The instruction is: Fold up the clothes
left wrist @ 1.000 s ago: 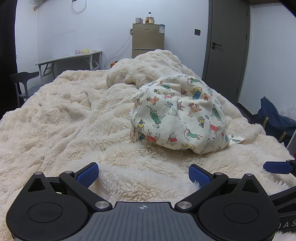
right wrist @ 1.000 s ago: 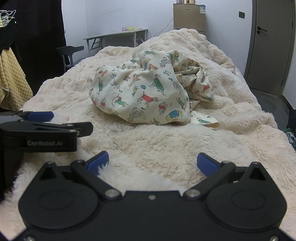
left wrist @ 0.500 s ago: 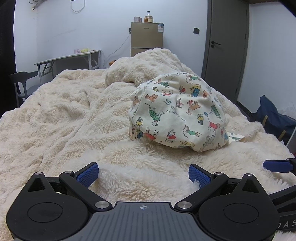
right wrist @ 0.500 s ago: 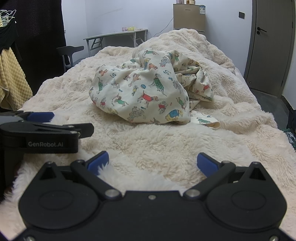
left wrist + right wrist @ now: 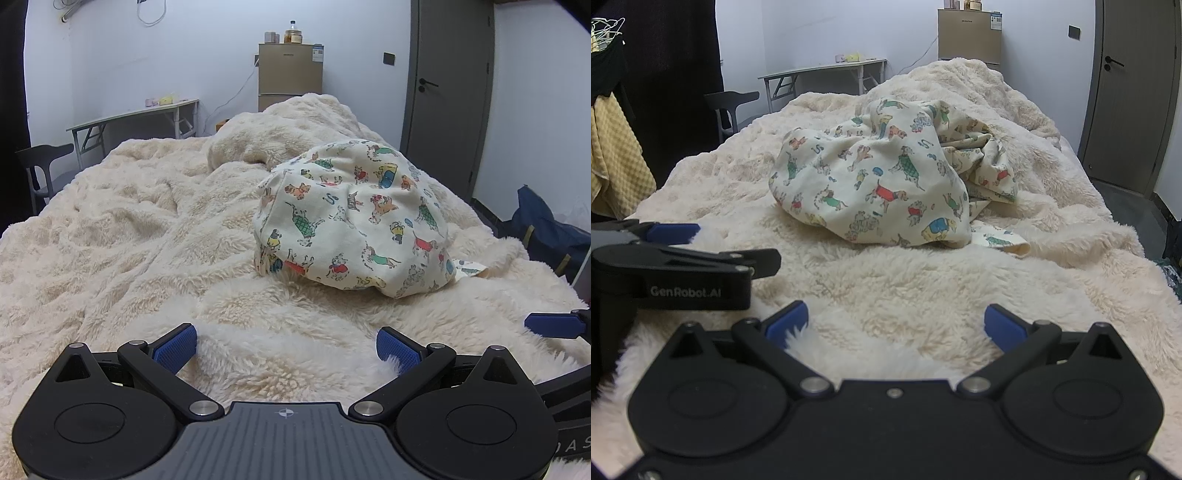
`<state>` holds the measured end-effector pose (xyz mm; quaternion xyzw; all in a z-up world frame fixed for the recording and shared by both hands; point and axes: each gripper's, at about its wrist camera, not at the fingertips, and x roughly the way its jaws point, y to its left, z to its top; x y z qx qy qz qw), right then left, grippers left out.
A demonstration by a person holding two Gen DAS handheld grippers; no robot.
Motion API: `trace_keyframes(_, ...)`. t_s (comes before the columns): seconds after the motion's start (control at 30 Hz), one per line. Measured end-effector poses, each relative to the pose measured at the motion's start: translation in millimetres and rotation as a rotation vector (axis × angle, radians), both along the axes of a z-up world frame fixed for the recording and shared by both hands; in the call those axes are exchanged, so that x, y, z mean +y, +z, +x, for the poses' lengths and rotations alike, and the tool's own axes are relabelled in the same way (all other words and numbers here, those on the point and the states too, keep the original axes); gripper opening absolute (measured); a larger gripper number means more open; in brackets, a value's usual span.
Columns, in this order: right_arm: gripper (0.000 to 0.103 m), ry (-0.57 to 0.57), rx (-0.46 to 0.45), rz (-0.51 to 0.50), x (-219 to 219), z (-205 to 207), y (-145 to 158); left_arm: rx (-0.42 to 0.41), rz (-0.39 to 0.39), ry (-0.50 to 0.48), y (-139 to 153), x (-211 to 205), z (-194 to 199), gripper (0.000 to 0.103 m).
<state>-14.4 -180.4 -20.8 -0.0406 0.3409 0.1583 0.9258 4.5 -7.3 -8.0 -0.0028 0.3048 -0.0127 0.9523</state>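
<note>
Barely anything is shifting: the left tool (image 5: 286, 345) is creeping slightly nearer the garment (image 5: 354, 218), which is lying crumpled on the bed (image 5: 122, 229). Both it and the right tool (image 5: 894, 319) are gaping wide, holding nothing. Folding is seemingly not yet starting; hems are hidden.

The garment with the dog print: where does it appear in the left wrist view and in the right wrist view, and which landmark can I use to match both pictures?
Left wrist view: the dog-print garment lies crumpled right of centre on the fluffy blanket.
Right wrist view: it lies near the centre, slightly higher in the picture, with its open folds turned to the right.
Shared landmark: the tan fridge against the far wall, behind the garment in both views.
</note>
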Motion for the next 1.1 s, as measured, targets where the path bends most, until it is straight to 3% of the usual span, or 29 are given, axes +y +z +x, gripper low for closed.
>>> trace_keyframes(1.1,0.103,0.004,0.006,-0.001,0.4,4.5,0.9,0.000,-0.004,-0.002,2.3,-0.3,0.5,0.103)
